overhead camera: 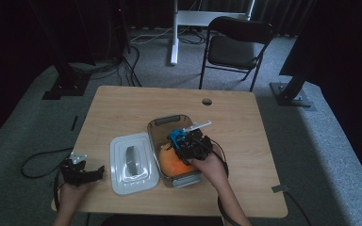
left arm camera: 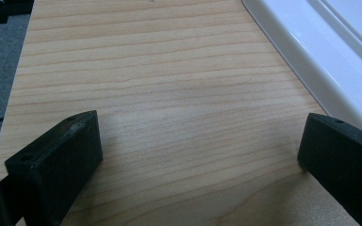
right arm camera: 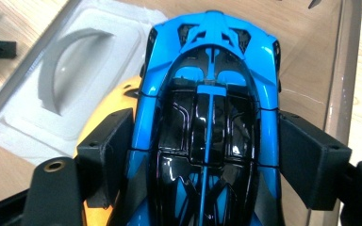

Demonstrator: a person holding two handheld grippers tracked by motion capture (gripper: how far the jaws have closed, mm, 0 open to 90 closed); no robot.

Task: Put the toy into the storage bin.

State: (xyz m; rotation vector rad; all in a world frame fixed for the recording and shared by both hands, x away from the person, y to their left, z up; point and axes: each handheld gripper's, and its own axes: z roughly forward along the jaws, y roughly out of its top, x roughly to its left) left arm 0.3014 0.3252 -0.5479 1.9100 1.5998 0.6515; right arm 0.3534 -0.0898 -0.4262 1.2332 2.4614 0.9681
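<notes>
Car between the jaws: You have the glossy blue-and-black toy sports car (right arm camera: 209,117) lengthwise in your right gripper (right arm camera: 207,160), its long axis running from 6 o'clock up to 12 o'clock in the right gripper view, tail end leading away from you.
Right jaws: They stand wide, one block against each flank of the car at its middle; it looks like a grip across the width, not an empty spread.
Where it sits: In the high view your right gripper (overhead camera: 191,146) holds the car (overhead camera: 176,137) over the clear rectangular plastic container (overhead camera: 156,134), above the round orange thing (overhead camera: 174,164) lying in its near end.
Which way to go: The free floor of the container lies at about 12 o'clock from the jaws, so the move ahead, I reckon, is forward and down along the car's own axis.
Nearer hand: Your right, plainly; your left gripper (overhead camera: 81,172) is well apart at 9 o'clock, near the counter's (overhead camera: 122,101) front-left edge.
Left jaws: Wide apart over bare wood, nothing between them (left arm camera: 198,155).
Lid: The white rectangular plastic lid with a grey handle (overhead camera: 133,162) lies flat just beside the container at its 9 o'clock; its edge (left arm camera: 311,52) shows in the left gripper view.
Car's look: Shiny hard shell, dark glazed cabin, slim blue spine.
</notes>
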